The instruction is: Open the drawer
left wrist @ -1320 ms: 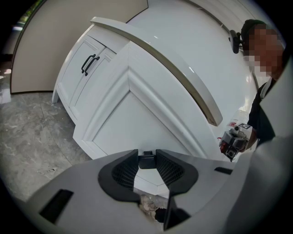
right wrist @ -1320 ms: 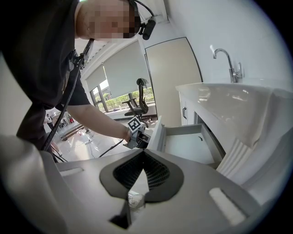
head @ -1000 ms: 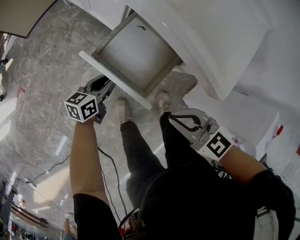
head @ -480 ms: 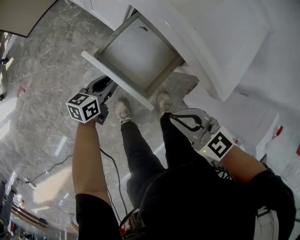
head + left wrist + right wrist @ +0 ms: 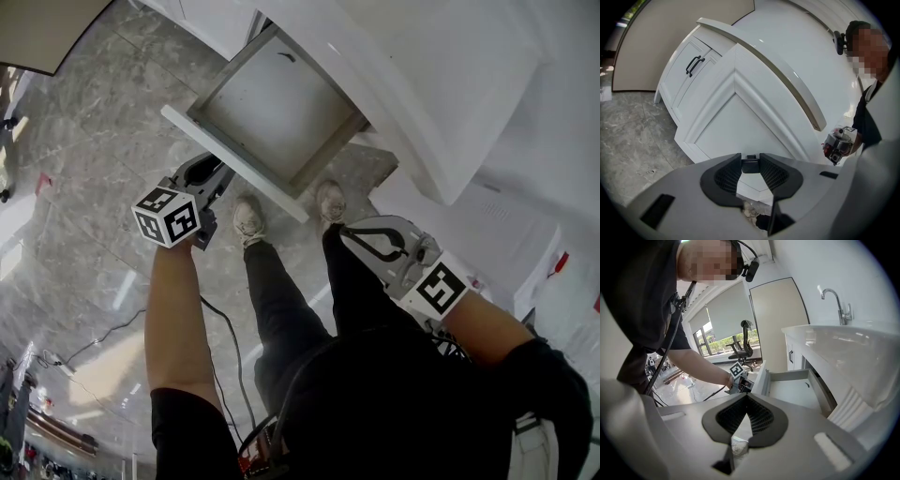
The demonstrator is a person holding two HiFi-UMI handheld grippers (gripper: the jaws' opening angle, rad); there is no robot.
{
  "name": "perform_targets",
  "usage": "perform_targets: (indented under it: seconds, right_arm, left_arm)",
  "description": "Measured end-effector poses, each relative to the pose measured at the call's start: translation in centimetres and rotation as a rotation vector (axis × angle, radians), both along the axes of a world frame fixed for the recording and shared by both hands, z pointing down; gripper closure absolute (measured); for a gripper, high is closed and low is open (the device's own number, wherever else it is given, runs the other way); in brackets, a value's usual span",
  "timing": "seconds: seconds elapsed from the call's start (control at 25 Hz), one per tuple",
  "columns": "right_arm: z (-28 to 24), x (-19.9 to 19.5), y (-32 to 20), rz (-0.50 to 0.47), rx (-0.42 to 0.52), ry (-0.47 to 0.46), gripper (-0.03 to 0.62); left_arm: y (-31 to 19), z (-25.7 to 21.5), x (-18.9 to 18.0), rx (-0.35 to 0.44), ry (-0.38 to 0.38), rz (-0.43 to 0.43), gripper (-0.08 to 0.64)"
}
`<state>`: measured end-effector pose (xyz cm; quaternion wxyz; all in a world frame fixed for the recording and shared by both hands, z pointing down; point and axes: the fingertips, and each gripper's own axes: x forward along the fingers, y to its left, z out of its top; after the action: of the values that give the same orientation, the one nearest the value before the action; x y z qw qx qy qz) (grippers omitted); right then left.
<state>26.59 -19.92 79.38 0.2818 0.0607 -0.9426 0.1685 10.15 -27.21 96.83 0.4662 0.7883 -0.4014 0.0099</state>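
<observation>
White drawer stands pulled out, its long front edge just ahead of the nearer left gripper, whose jaws are apart and empty. The right gripper, jaws together, hangs farther off.

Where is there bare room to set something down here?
Inside the open drawer, between its walls, bare but for a small dark mark. Crowded: the floor before its front, with both shoes and the left hand-held gripper.
</observation>
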Motion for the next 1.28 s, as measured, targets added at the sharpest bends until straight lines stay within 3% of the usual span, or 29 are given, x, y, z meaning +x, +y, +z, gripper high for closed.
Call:
perform_targets:
  seconds: [0.4,0.6,0.88,1.28]
  right_arm:
    - [-1.2,-0.7,-0.3,-0.008,0.001,-0.013,0.595]
    - [-2.1,-0.7,-0.8,-0.004,0.013,-0.018,0.595]
    - [-3.4,-1.2,-1.4,0.014,0.014,-0.043,0.595]
    - [-10.2,-1.4,-4.6,0.069,0.083,-0.128,0.595]
  left_arm:
    - [0.3,-0.5,0.2,-0.038,-0.100,-0.005,0.413]
    - [0.9,-1.3,0.2,-0.032,-0.106,-0.004,0.373]
    - [2.3,-2.9,-0.1,-0.030,-0.098,0.015,0.373]
    - [2.9,-11.4,-2.2,0.035,-0.115,-0.038,0.373]
